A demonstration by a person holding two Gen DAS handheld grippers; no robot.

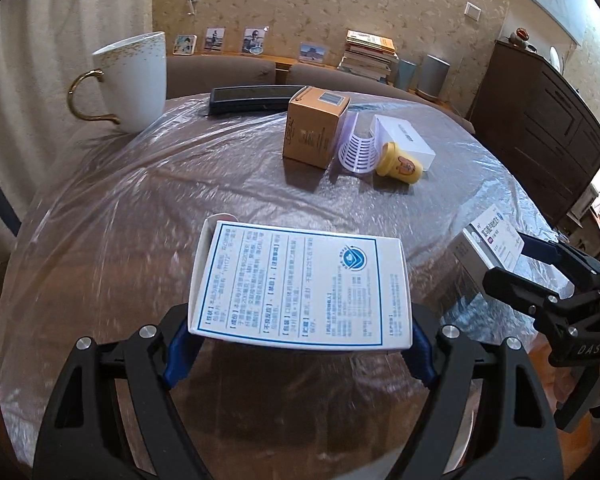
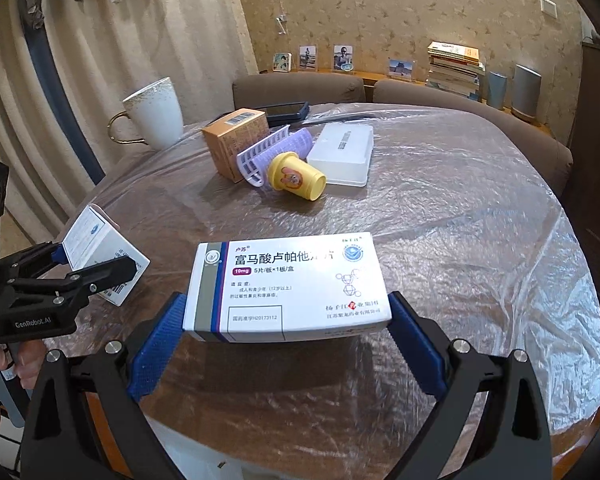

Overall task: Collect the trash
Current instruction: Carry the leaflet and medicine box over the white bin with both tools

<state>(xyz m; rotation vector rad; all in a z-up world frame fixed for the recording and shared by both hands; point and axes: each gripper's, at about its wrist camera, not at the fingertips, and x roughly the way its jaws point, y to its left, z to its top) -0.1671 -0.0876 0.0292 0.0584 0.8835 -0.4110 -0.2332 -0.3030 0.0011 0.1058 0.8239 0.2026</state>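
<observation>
Left tongs (image 1: 300, 344): I grip the blue-print box (image 1: 300, 284), near desk (image 1: 140, 208) edge.
Right tongs (image 2: 288, 336): clamped on the medicine box (image 2: 288, 284).
Risk: I judge either box slips from its shallow pinch.

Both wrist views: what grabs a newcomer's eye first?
Each gripper clamps a white medicine box: the left gripper holds one print side up, the right gripper another. Farther back on the plastic-covered table sits a clutter around a tipped yellow cup, and a white mug at the edge.
</observation>
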